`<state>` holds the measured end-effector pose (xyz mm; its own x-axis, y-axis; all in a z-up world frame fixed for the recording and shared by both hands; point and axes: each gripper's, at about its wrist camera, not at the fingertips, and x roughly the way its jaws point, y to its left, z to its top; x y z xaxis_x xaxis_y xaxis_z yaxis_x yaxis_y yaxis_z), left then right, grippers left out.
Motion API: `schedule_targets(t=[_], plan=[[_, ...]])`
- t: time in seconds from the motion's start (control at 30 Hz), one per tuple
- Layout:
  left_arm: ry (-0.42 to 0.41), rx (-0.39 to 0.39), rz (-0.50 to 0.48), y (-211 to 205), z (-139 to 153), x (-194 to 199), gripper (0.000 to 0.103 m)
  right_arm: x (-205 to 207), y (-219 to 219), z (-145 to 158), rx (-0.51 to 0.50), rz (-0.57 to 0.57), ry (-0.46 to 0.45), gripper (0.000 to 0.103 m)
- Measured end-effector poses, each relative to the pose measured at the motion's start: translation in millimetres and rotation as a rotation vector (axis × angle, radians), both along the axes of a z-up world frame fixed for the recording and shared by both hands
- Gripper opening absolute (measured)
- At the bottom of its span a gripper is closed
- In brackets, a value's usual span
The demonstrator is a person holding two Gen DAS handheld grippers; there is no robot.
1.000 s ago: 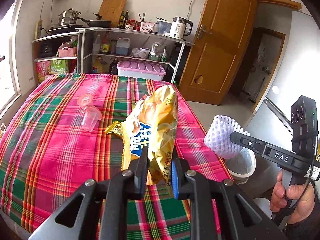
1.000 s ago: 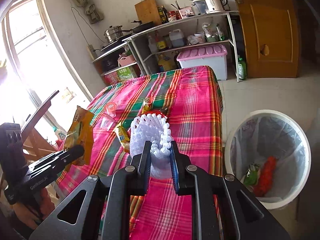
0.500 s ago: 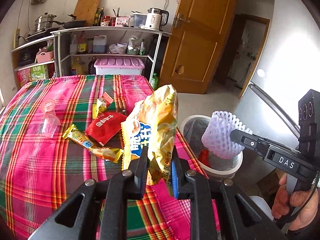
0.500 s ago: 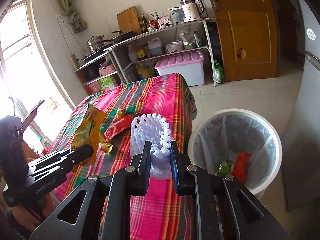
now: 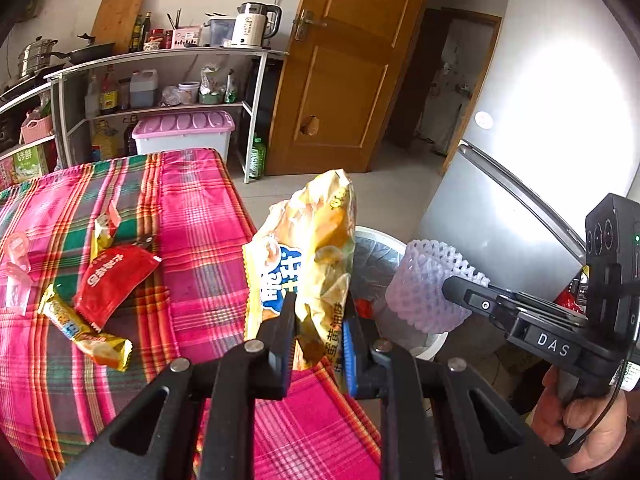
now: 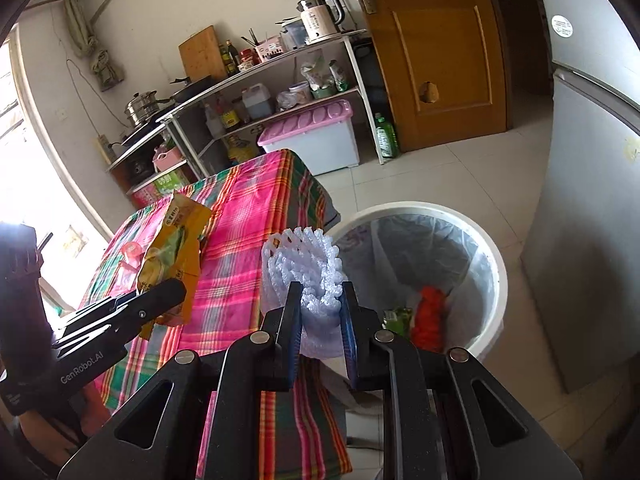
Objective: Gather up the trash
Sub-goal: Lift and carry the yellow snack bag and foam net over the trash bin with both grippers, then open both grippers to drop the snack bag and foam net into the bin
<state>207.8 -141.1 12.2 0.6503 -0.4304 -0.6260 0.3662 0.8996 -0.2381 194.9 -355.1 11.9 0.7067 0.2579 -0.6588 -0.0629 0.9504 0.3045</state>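
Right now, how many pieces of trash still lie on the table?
5: a red packet, a yellow wrapper by its near end, a small yellow packet behind it, two clear cups at the left edge. The held bag may hide more.

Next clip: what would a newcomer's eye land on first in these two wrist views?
First, the crumpled yellow snack bag clamped upright in the left gripper, past the edge of the pink plaid tablecloth. Beside it, the right gripper pinches a white foam fruit net next to the white lined trash bin on the floor, which already holds red and green scraps. A red packet and other wrappers remain on the cloth.
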Motion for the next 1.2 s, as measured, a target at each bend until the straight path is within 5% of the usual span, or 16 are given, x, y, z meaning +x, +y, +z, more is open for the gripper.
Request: schedule_targets(t=[0.83,1.07,1.2], plan=[[0.111,-0.012,-0.118,-82.8,-48.5,53.0,0.029,35.1,-55.9,-48.4,0.005,-0.139,0.122,0.021],[0.164,-0.039,-0.113,-81.7,-62.3,65.5,0.045,44.6,-54.5,-65.8,0.003,-0.147,0.169,0.024],[0.164,-0.051,-0.117,-79.8,-62.6,65.7,0.053,43.9,-54.4,-66.9,-0.007,-0.154,0.164,0.036]])
